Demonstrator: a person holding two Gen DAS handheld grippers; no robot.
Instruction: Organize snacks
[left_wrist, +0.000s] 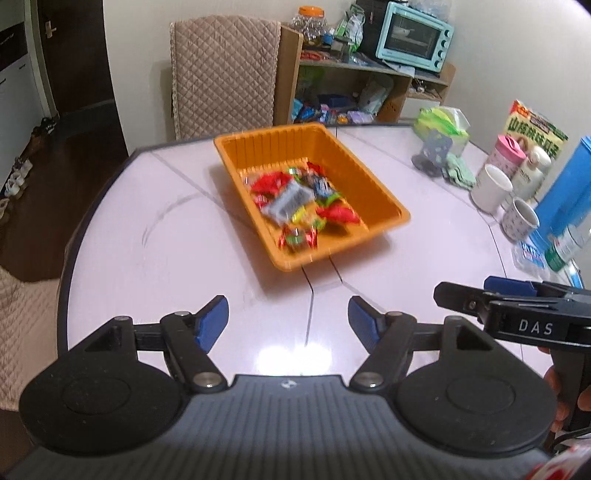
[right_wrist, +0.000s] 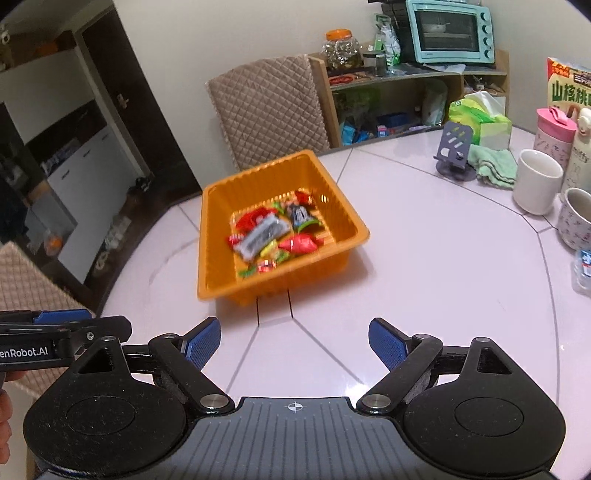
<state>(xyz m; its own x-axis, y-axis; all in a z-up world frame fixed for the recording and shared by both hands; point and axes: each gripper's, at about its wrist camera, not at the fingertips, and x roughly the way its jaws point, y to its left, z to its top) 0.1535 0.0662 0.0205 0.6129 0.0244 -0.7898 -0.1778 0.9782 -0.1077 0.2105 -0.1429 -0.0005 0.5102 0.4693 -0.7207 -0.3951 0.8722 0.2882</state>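
An orange plastic tray (left_wrist: 373, 192) (right_wrist: 340, 206) sits in the middle of the pale round table. Inside it lie several wrapped snacks (left_wrist: 295, 199) (right_wrist: 273, 232), red, green, blue and a silver-grey packet. My left gripper (left_wrist: 288, 321) is open and empty, held above the table in front of the tray. My right gripper (right_wrist: 295, 343) is also open and empty, in front of the tray too. The right gripper shows from the side in the left wrist view (left_wrist: 517, 306), and the left one in the right wrist view (right_wrist: 66, 336).
At the table's right stand a white mug (right_wrist: 535, 181), a patterned mug (right_wrist: 576, 218), a pink bottle (right_wrist: 554, 133), a phone stand (right_wrist: 456, 151), a green cloth (right_wrist: 495, 162) and a blue container (left_wrist: 569, 192). A quilted chair (right_wrist: 269, 107) stands behind the table, beside a shelf with a teal toaster oven (right_wrist: 450, 29).
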